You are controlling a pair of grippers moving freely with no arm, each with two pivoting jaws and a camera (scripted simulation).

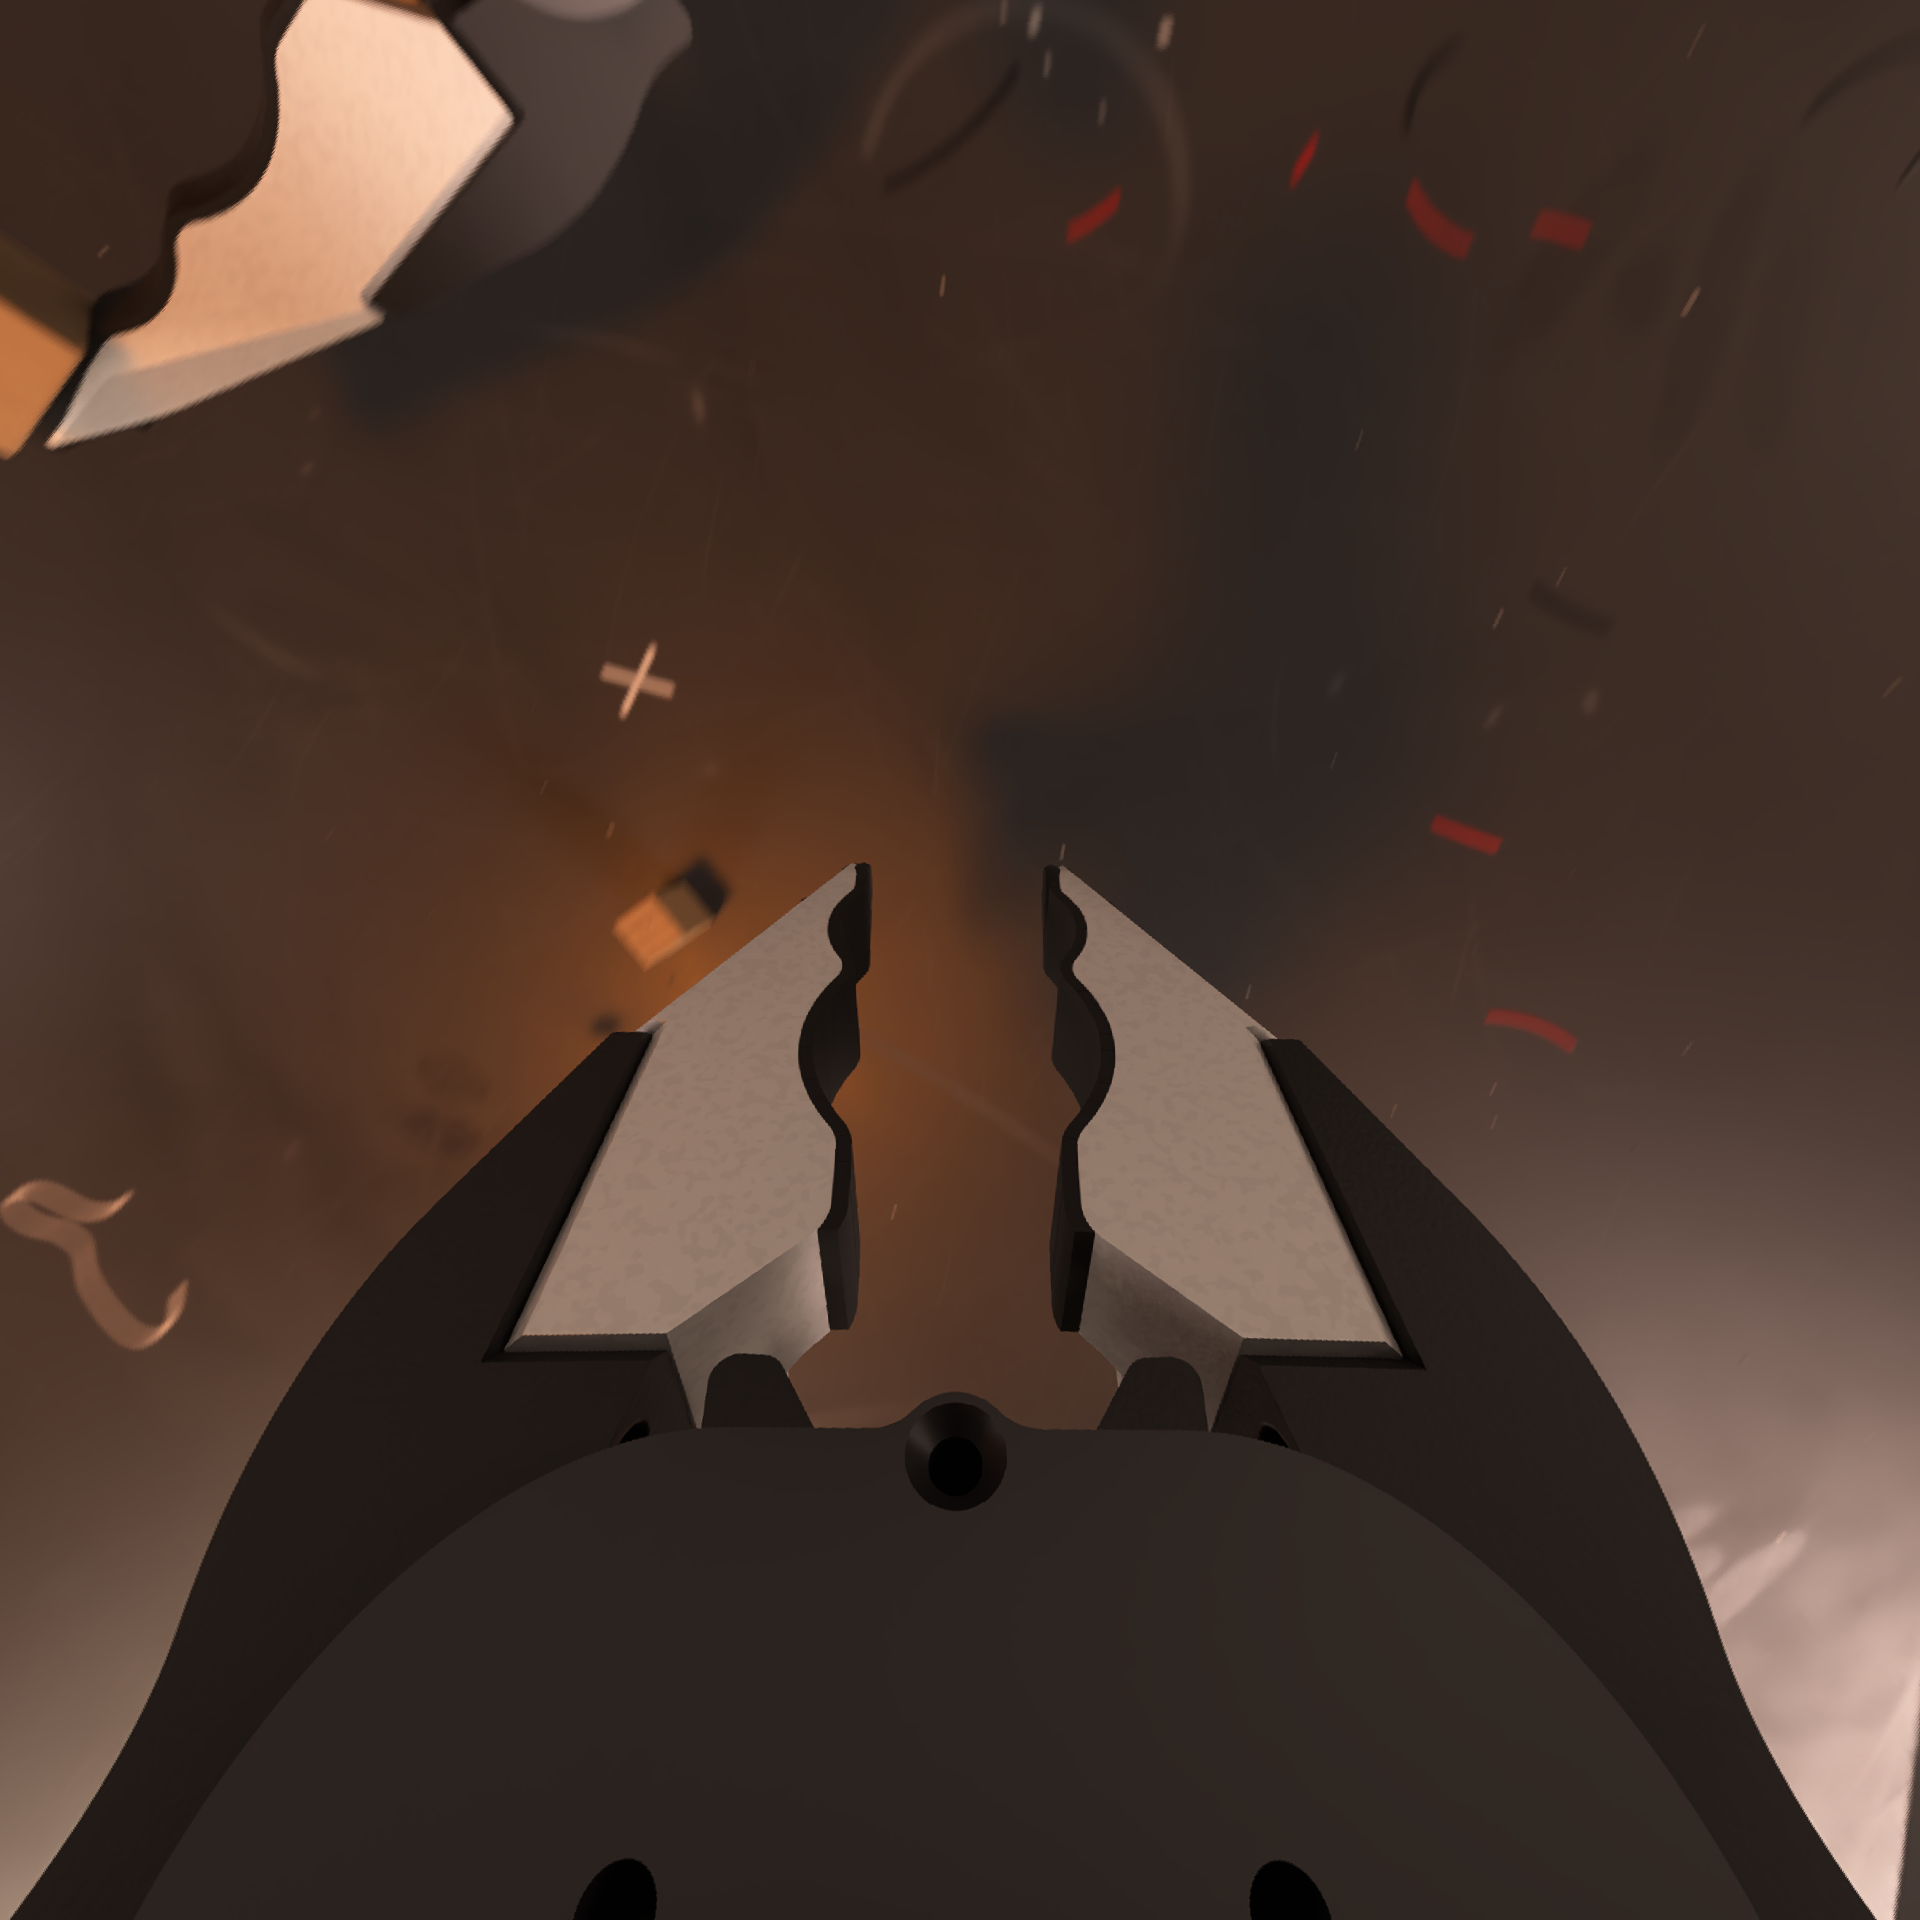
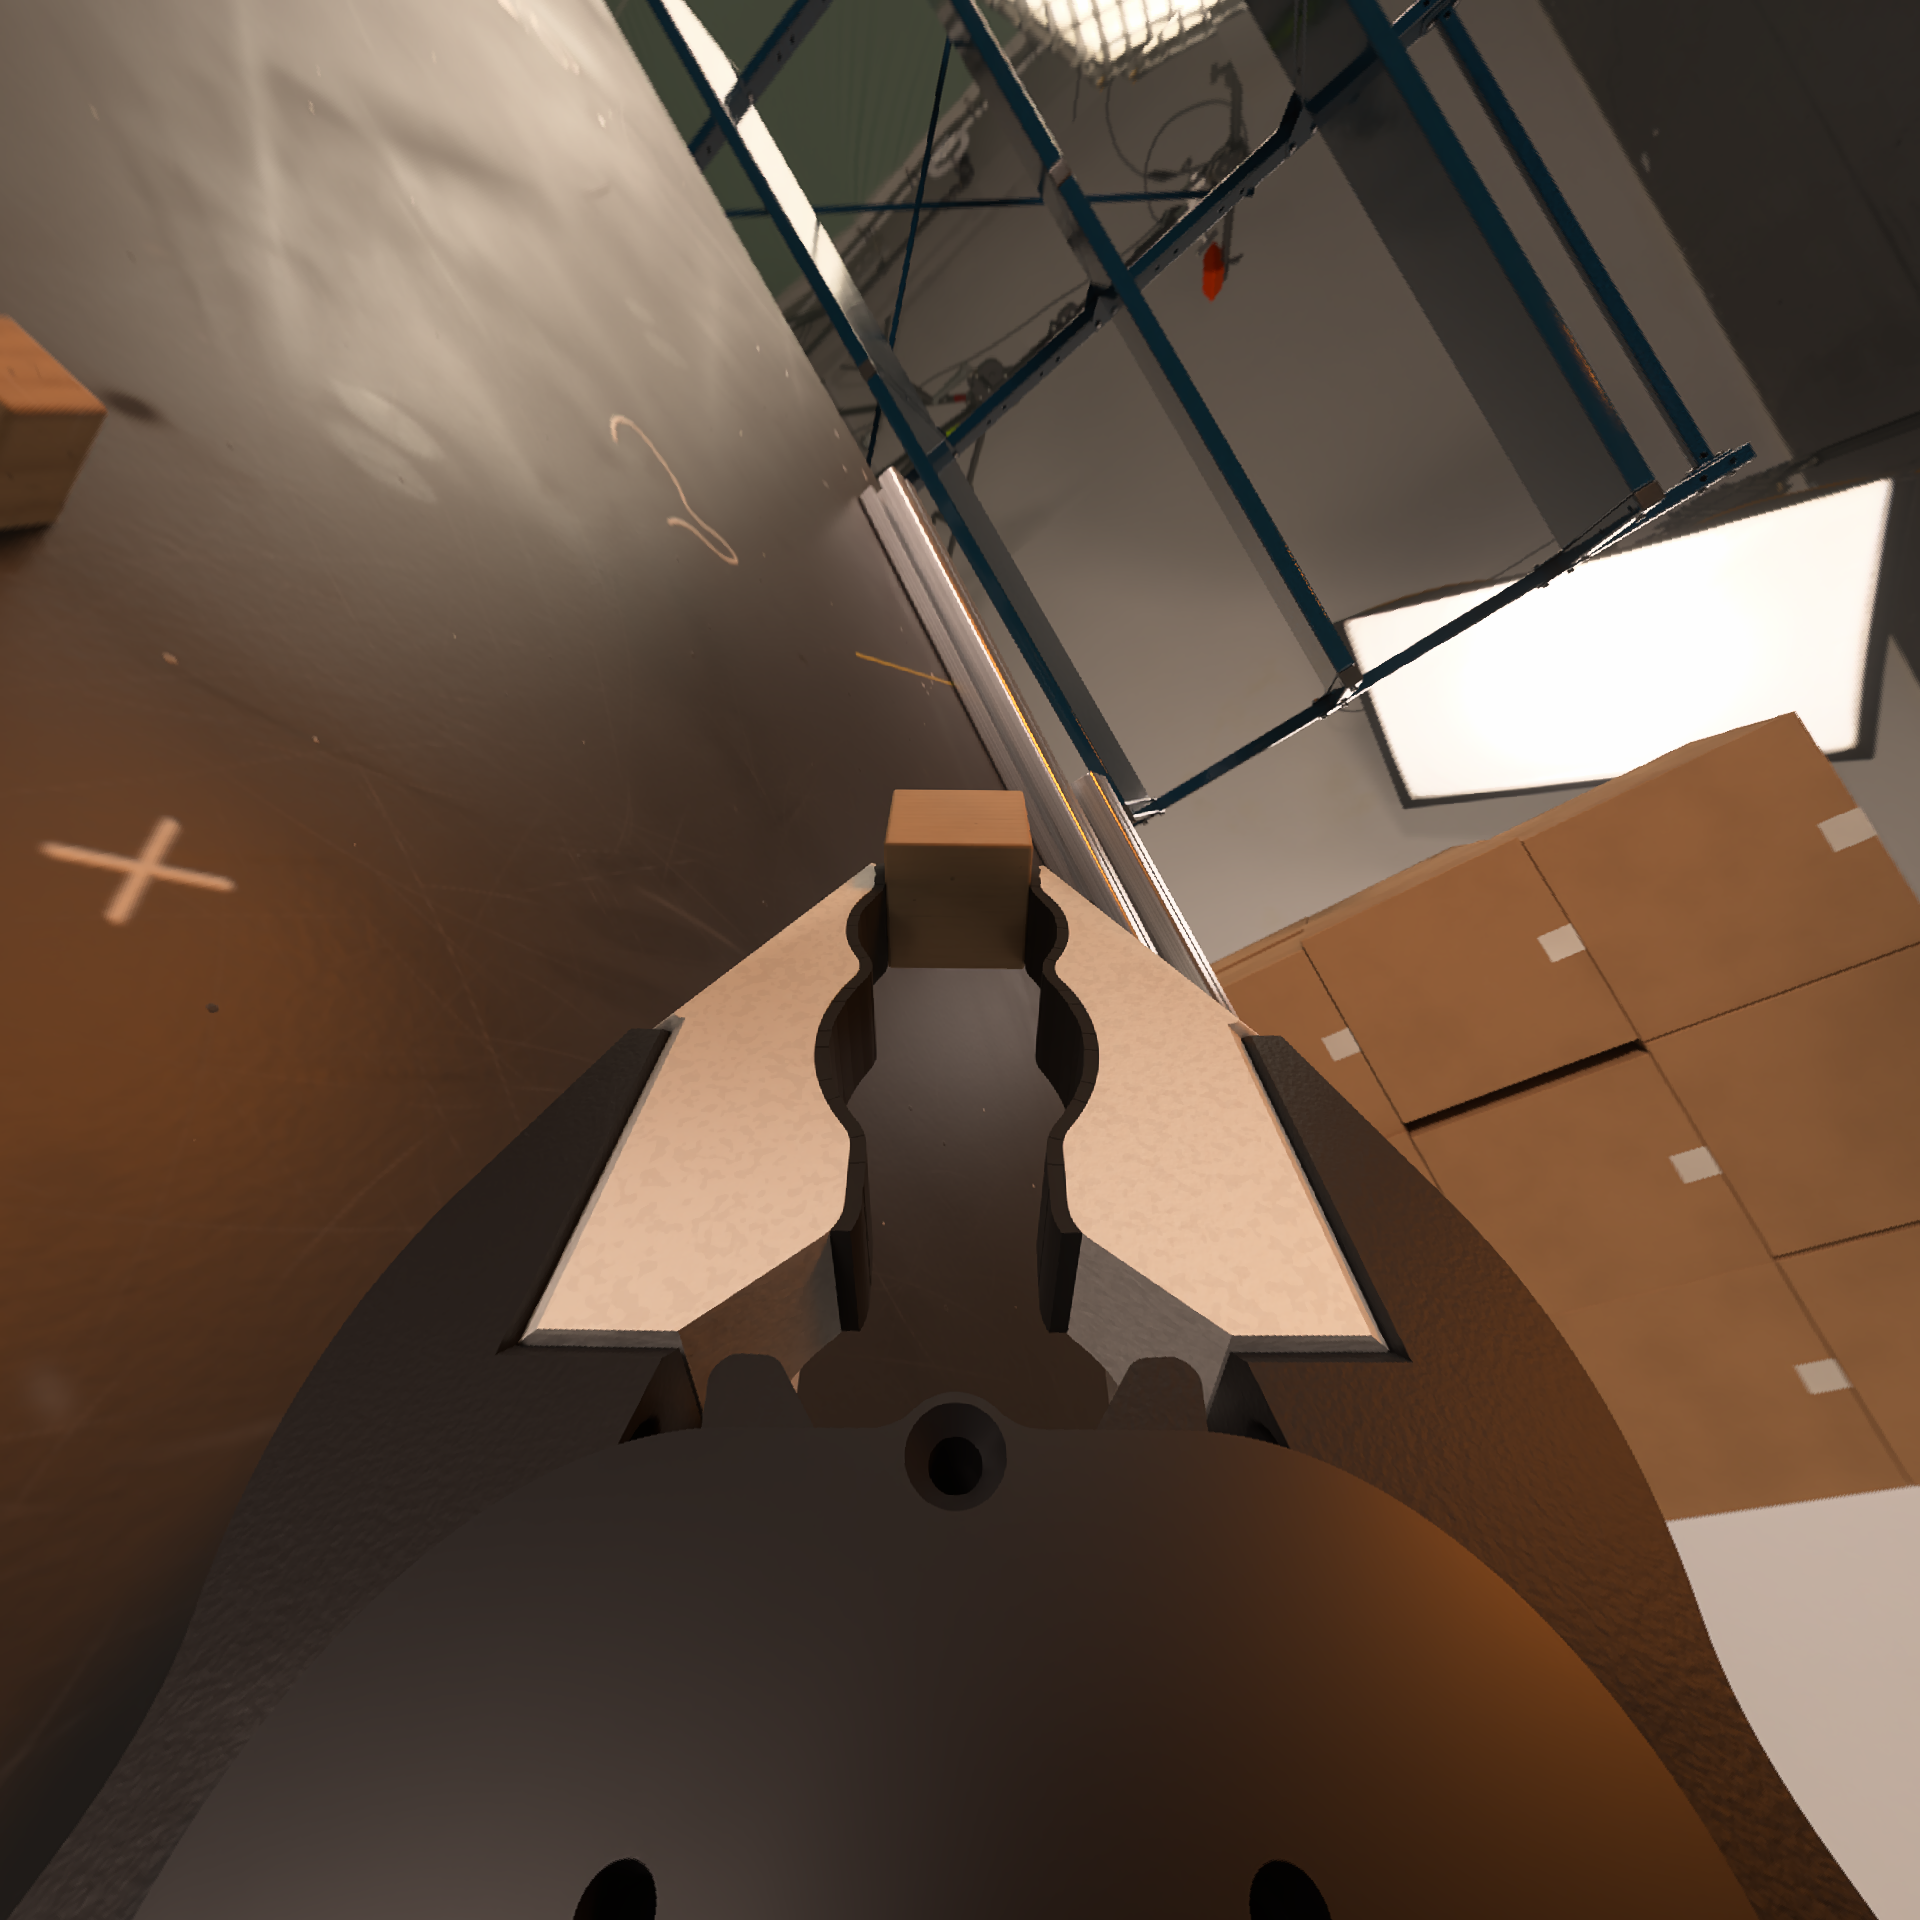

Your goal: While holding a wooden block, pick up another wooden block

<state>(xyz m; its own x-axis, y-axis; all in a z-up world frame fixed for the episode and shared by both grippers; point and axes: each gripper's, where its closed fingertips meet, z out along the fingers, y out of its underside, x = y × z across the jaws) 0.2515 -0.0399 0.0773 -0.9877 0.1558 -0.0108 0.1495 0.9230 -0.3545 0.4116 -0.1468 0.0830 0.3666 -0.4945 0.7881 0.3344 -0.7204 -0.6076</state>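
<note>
Right gripper [image 2: 956, 883] clamps a small tan wooden cube [image 2: 956, 894] at its fingertips, raised off the dark scuffed tabletop [image 2: 416, 727]. Left gripper [image 1: 956, 883] hangs spread and empty; second wooden cube [image 1: 670, 912] lies below-left. It should centre over the cube, descend squarely, then close.

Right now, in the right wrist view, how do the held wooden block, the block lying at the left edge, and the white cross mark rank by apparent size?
1. White cross mark, widest.
2-3. Held wooden block in the right hand-held gripper, and the left-edge block: unsure, since the frame cuts that one off.
</note>
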